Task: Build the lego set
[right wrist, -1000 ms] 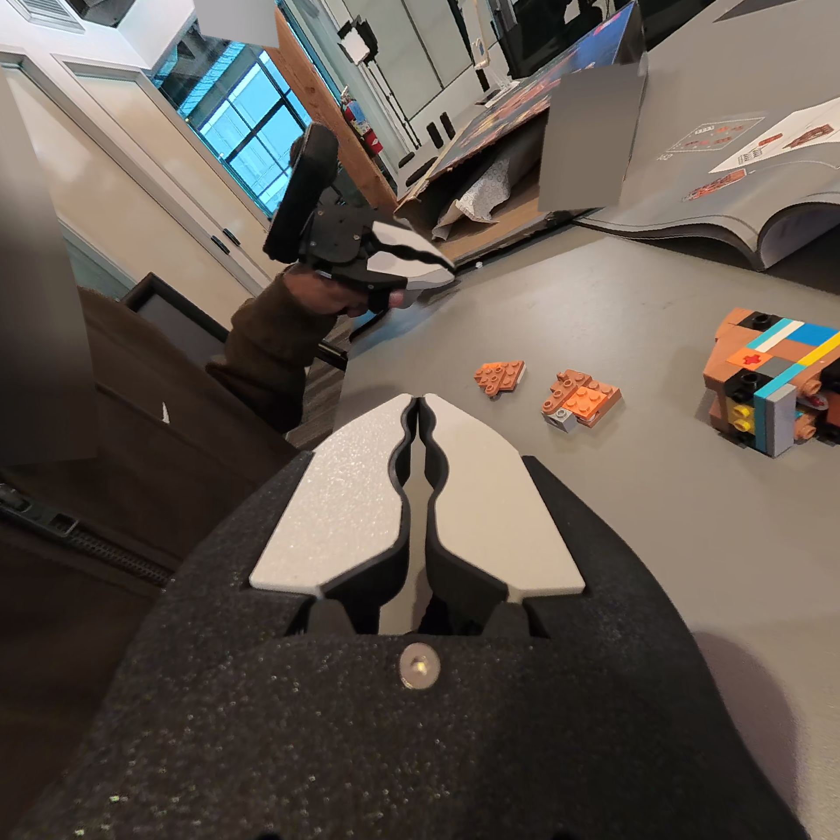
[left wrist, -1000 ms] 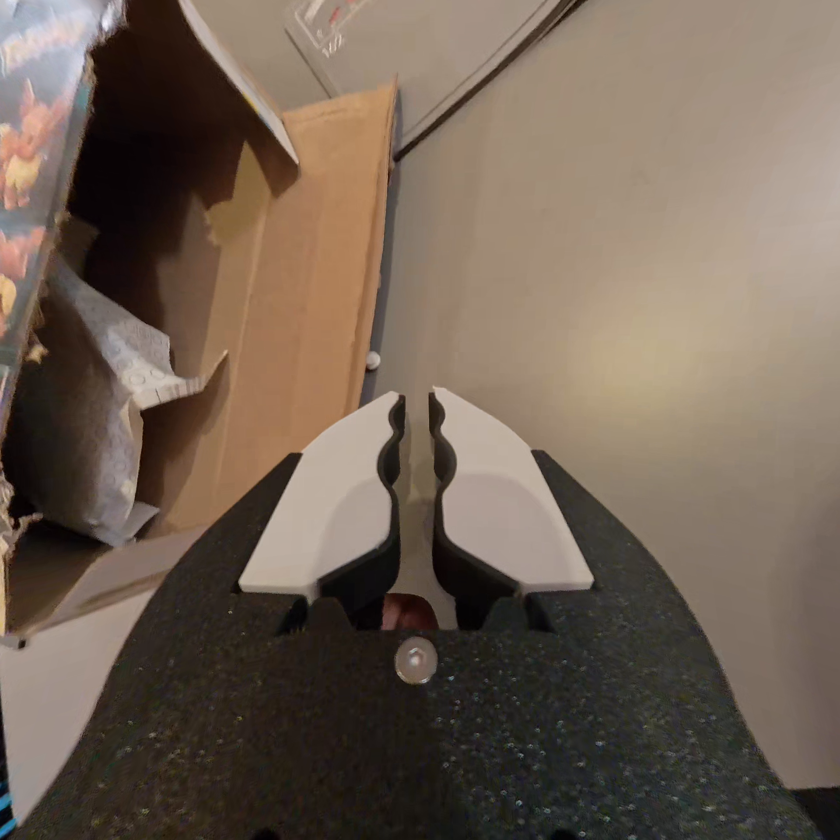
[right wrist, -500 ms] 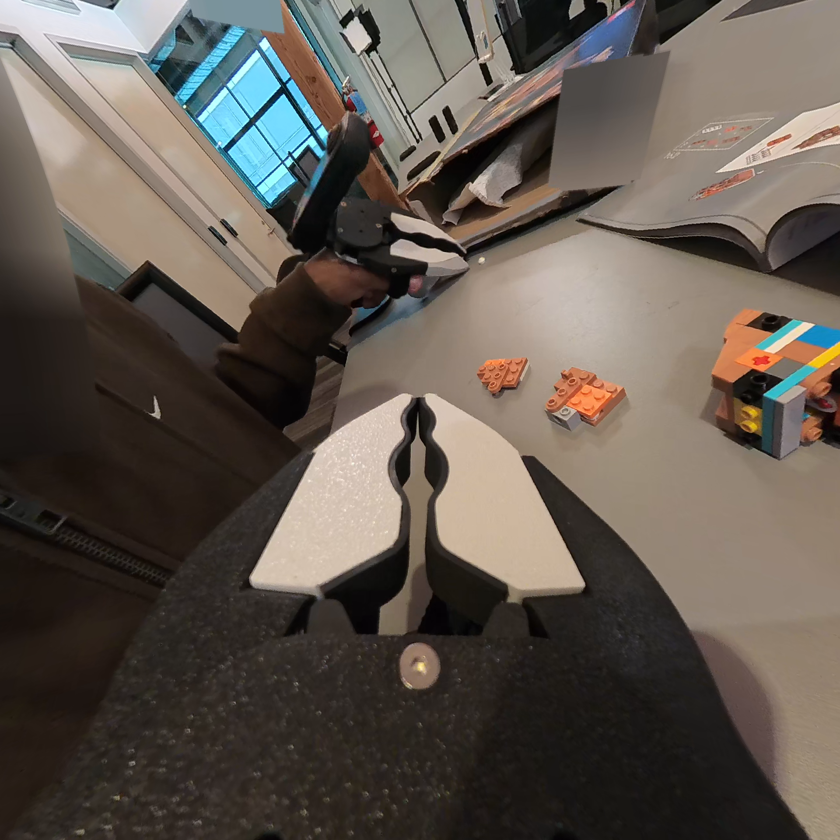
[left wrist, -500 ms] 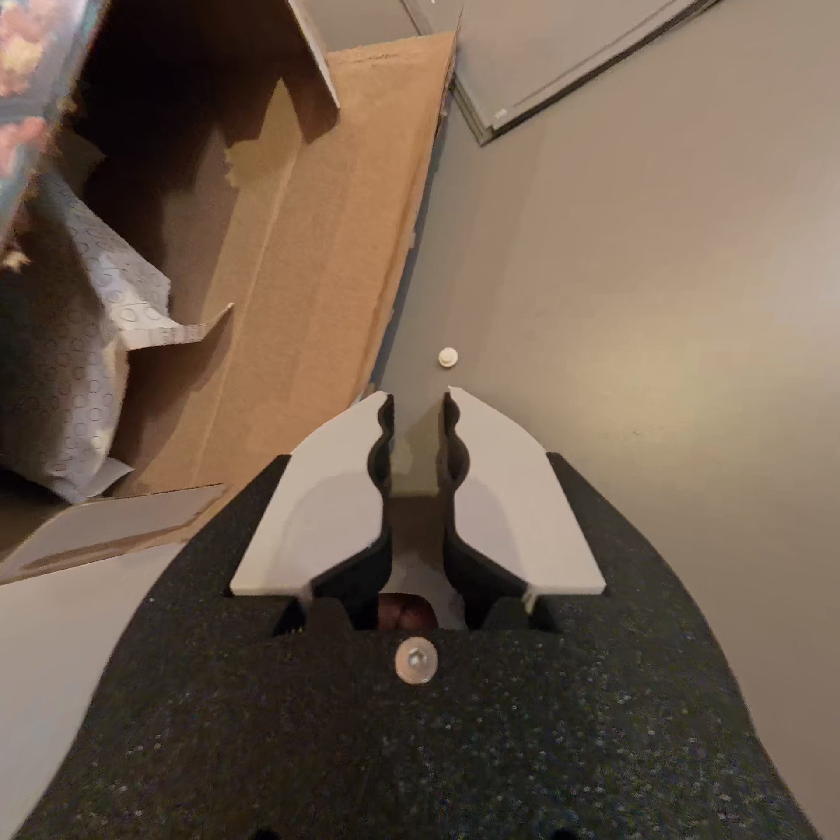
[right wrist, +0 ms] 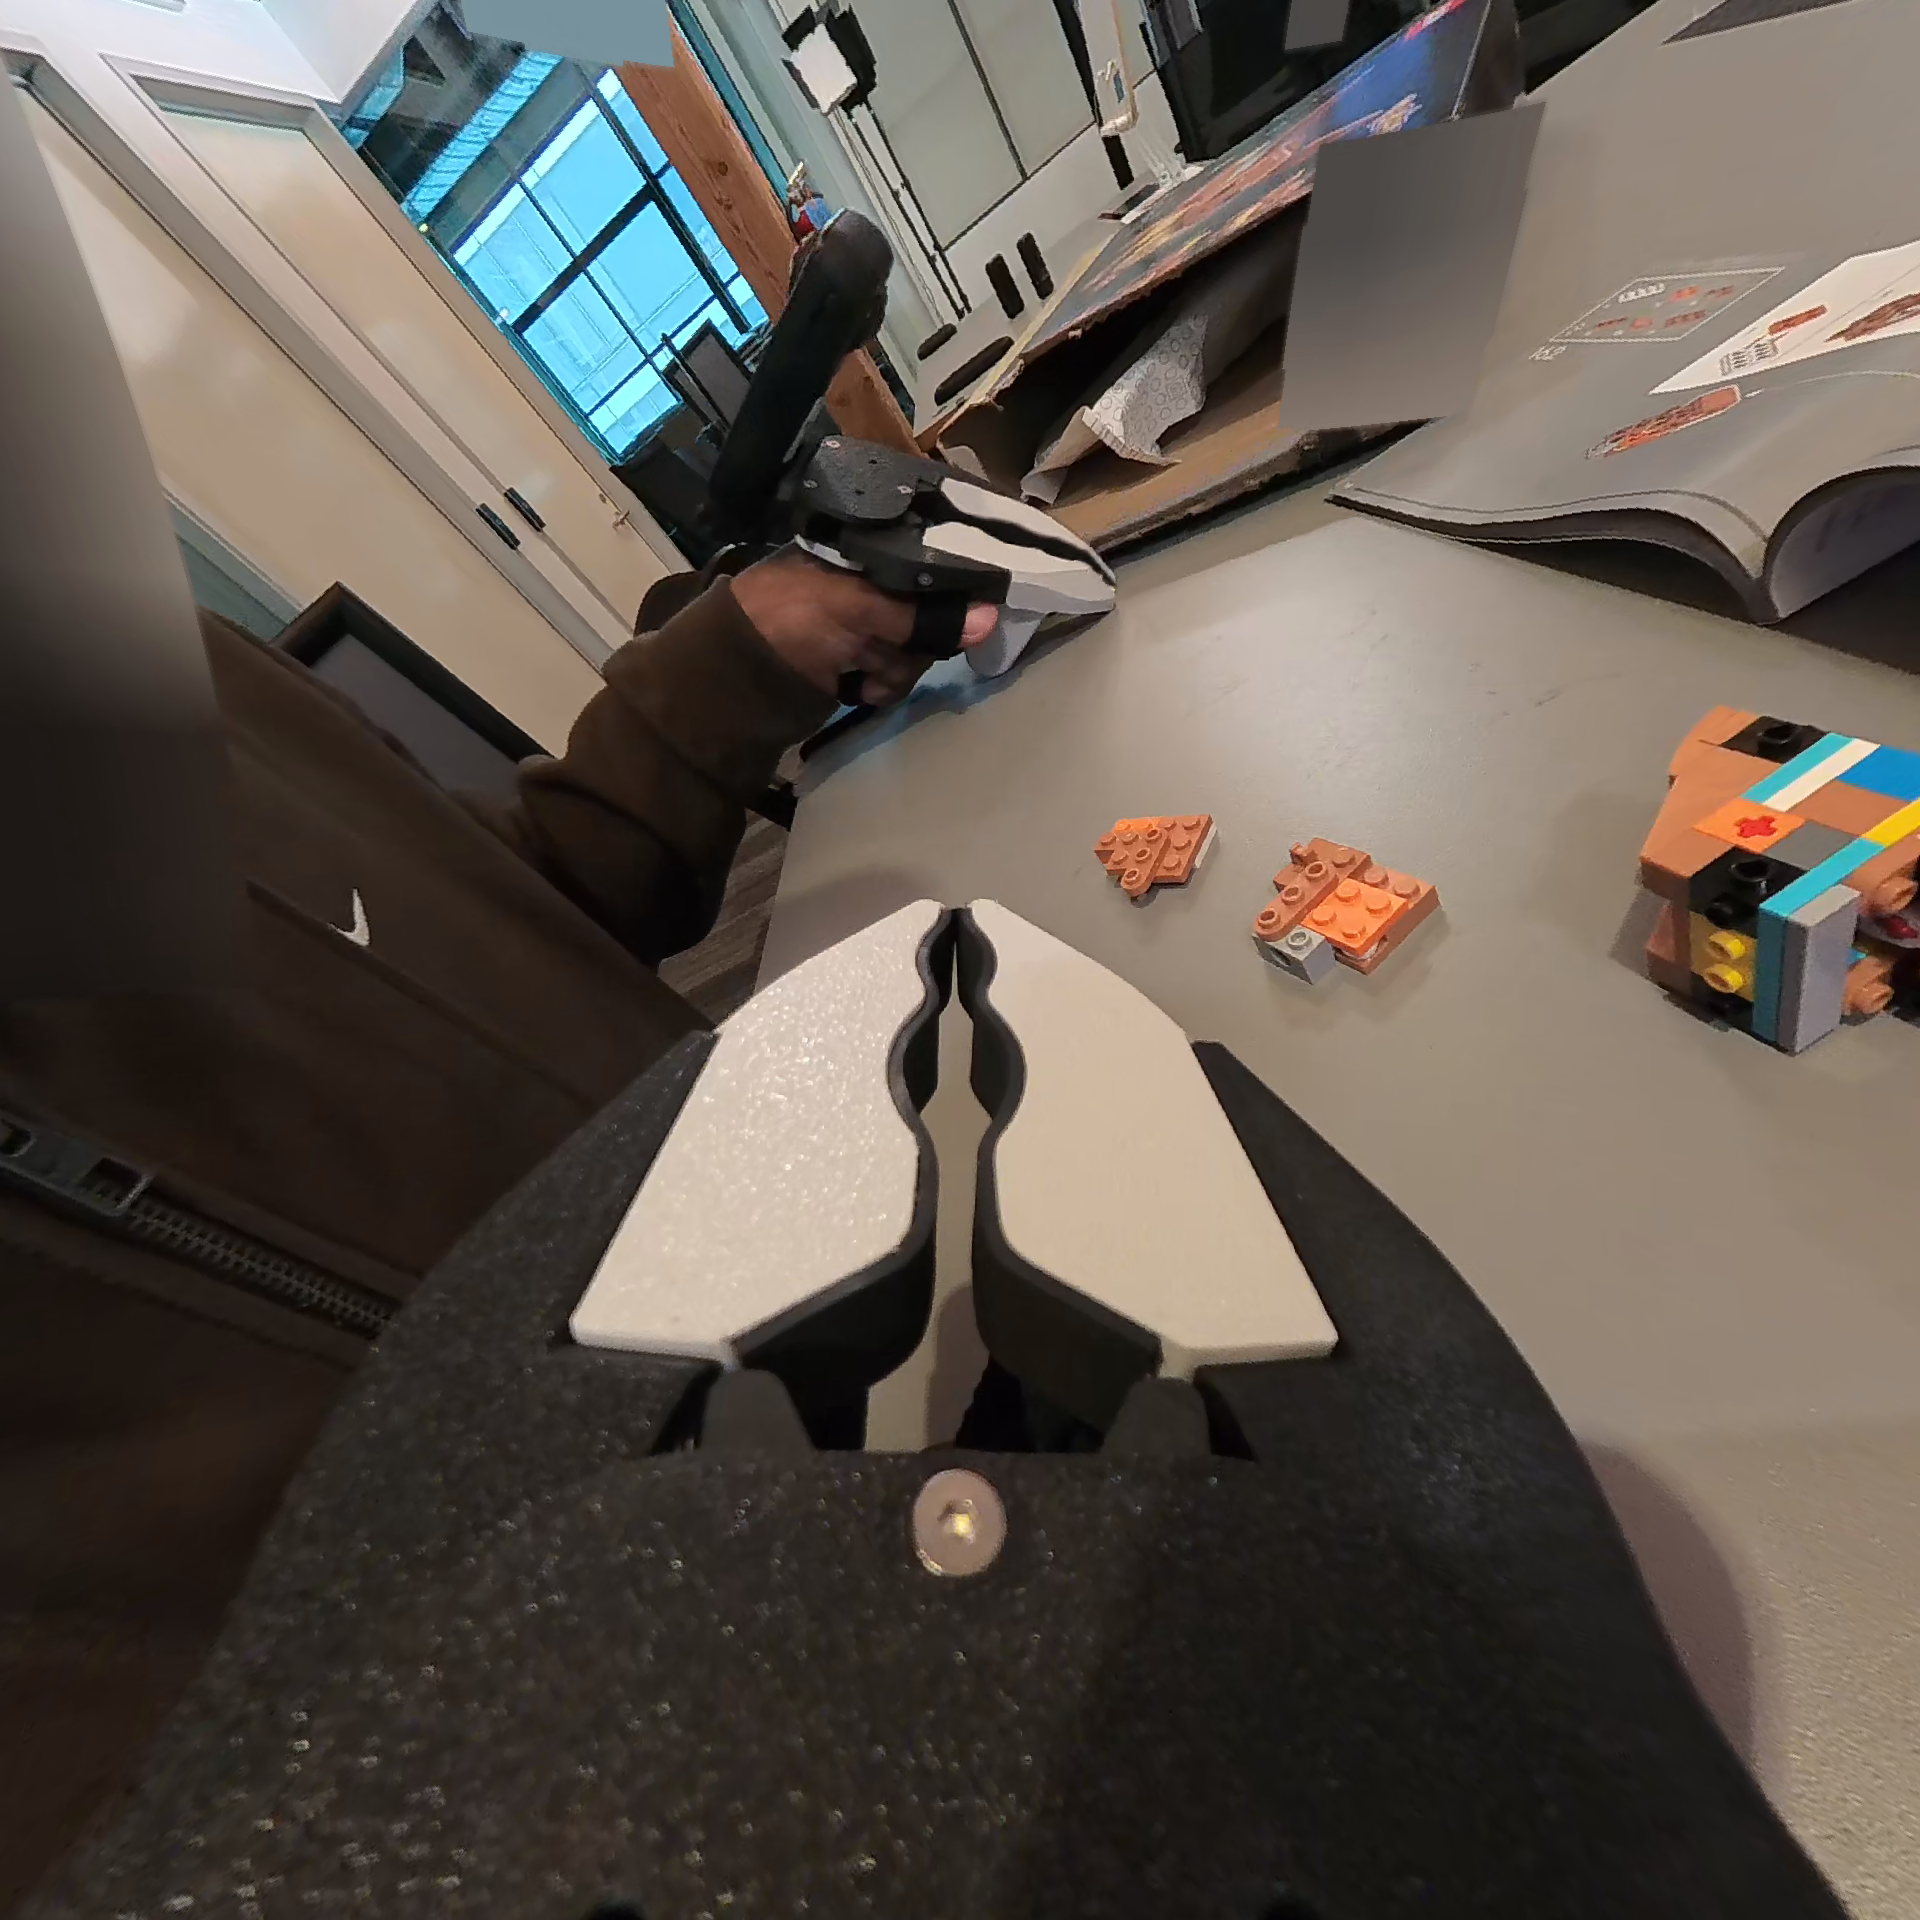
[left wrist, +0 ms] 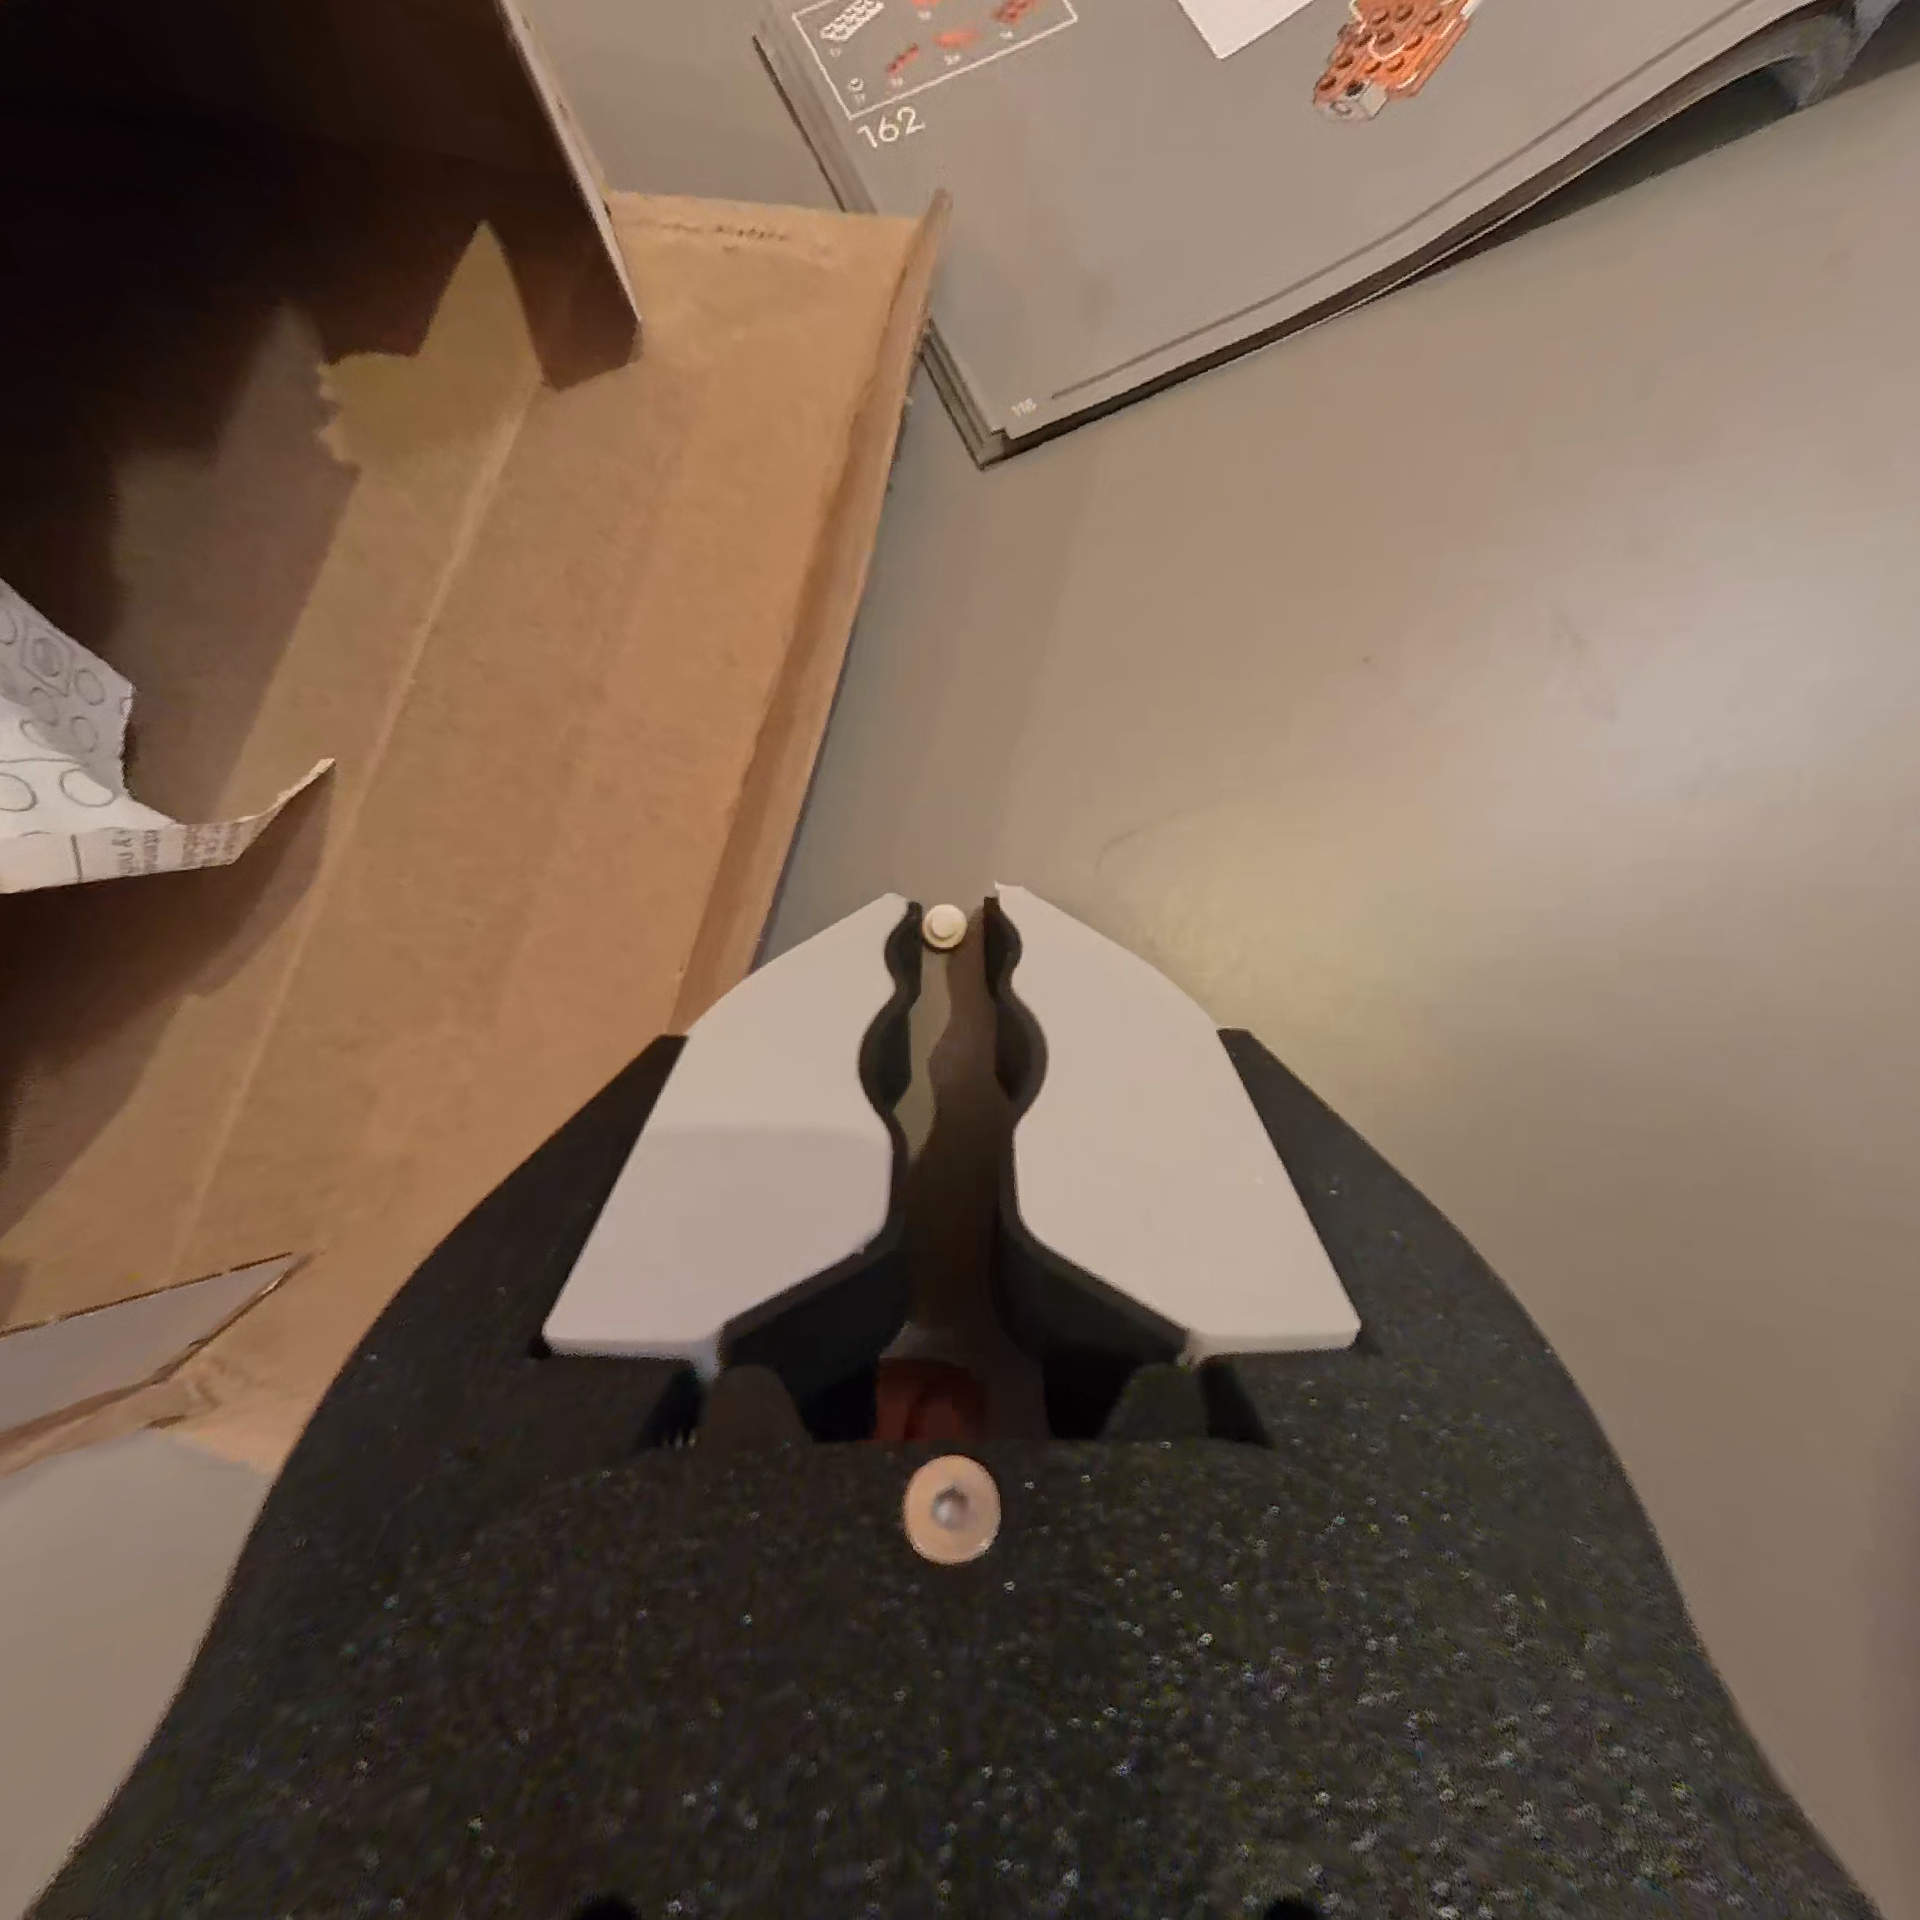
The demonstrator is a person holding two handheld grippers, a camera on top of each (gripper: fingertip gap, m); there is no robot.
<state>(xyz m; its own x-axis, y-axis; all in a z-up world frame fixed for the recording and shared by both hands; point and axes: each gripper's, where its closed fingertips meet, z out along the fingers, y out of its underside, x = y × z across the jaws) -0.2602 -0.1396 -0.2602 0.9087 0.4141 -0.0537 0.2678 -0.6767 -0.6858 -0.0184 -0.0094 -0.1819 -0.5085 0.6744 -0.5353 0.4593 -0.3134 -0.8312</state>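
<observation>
Grey table (left wrist: 1455, 727) | L jaws narrow round white stud (left wrist: 943, 923), box flap (left wrist: 623, 623) beside | R jaws closed, empty

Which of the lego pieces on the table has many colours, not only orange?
The big block at the far right: it shows blue, white, yellow, black and grey. The two small pieces are mostly orange.

Left gripper (left wrist: 945, 914) low over the grey table (left wrist: 1455, 779), its fingertips parted around a small cream round stud (left wrist: 943, 923), cardboard box flap (left wrist: 582, 727) just beside, instruction booklet (left wrist: 1195, 208) beyond.
</observation>
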